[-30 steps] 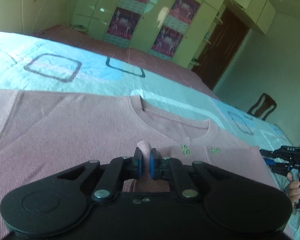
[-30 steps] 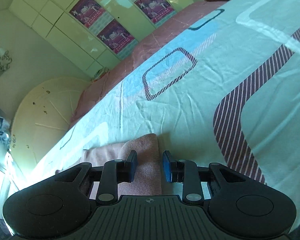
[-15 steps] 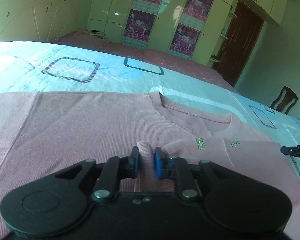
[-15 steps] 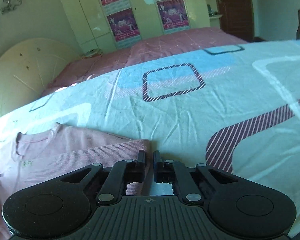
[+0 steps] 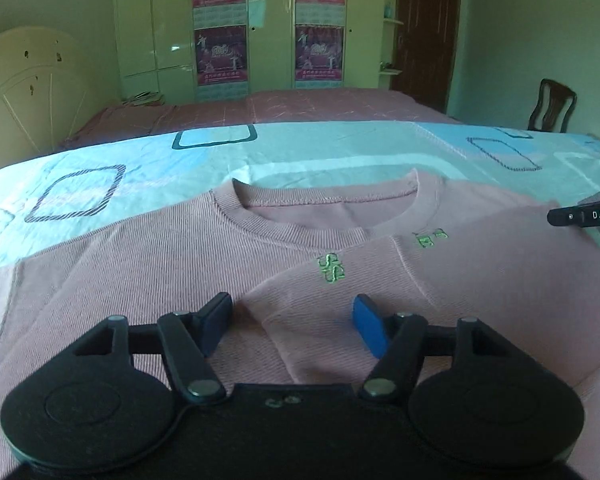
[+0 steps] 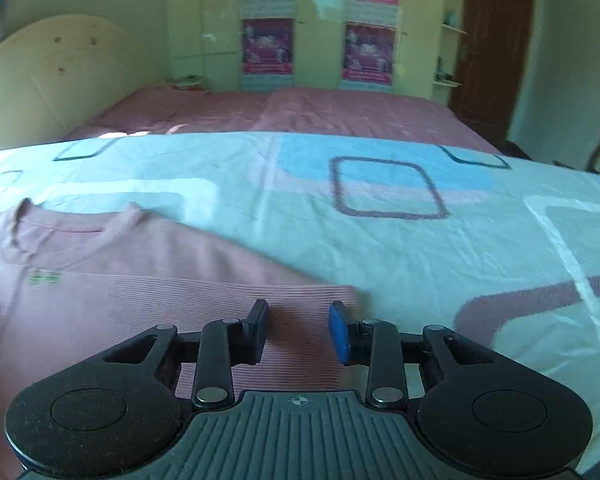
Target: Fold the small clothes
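1. Left wrist view: the left gripper (image 5: 294,322) is spread wide and holds nothing; both fingers hover just above the pink shirt (image 5: 160,280), with cloth showing in the gap between them.
2. The shirt lies flat on the bedsheet (image 5: 300,152), collar (image 5: 324,216) at 12 o'clock from the claw. A folded flap (image 5: 480,280) crosses the chest from 3 o'clock, its edge ending right between the fingers. Likely that is why the claw sits here: it looks like the drop spot for that fold.
3. The green lettering (image 5: 332,268) is partly covered by the flap, so the side fold overlaps the front.
4. The tip of the right gripper (image 5: 584,216) pokes in at 3 o'clock, over the shirt's far edge.
5. Right wrist view: the right gripper (image 6: 298,330) is also open wide and empty, parked over the flap's outer corner (image 6: 300,304), with the fold edge at 1 o'clock beside the fingers.
6. The shirt runs from 9 o'clock to under the claw; its collar (image 6: 76,220) sits at 10 o'clock. Bare sheet (image 6: 420,240) fills 12 to 3 o'clock.
7. Judgement: one side fold is laid; both claws are free, so the other side of the shirt at 9 o'clock in the left view needs gripping next.
8. Risk: the ribbed knit is soft and may slide if brushed.
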A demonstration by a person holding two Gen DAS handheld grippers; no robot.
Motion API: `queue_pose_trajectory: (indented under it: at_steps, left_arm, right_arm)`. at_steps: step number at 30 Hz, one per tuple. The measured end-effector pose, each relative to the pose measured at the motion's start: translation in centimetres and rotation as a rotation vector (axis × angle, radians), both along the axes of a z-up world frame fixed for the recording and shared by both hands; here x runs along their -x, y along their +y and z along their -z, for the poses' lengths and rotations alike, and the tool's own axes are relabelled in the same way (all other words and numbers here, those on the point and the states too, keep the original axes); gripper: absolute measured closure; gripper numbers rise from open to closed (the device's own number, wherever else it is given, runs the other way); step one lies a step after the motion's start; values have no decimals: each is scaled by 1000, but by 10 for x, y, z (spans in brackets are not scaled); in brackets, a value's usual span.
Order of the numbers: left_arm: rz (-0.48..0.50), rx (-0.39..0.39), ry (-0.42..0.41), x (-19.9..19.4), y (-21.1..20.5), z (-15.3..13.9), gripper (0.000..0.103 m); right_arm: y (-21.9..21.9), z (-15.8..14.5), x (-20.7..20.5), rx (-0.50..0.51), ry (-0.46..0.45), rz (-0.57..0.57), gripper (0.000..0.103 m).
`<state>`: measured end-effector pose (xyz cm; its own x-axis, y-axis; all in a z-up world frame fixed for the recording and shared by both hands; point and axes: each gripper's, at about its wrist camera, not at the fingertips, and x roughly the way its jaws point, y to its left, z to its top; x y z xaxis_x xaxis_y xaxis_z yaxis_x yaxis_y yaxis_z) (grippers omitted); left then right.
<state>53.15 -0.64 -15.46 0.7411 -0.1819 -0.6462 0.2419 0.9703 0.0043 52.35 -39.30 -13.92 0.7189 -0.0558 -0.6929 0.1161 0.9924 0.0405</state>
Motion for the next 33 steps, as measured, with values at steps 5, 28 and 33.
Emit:
queue_pose_trajectory:
  at_steps: [5,28,33]
  left_arm:
    - [-12,42,-26,15,6,-19,37]
    - [41,-36,-19,91,-7,-16,35]
    - [59,-40,9,95,-1,-13,35]
  right_arm:
    - [-9,-20,20,-45,-15,-46,72]
    - [52,-20,153,-11,-21,-56,90]
    - [53,-11,153,-17,24,-26,90]
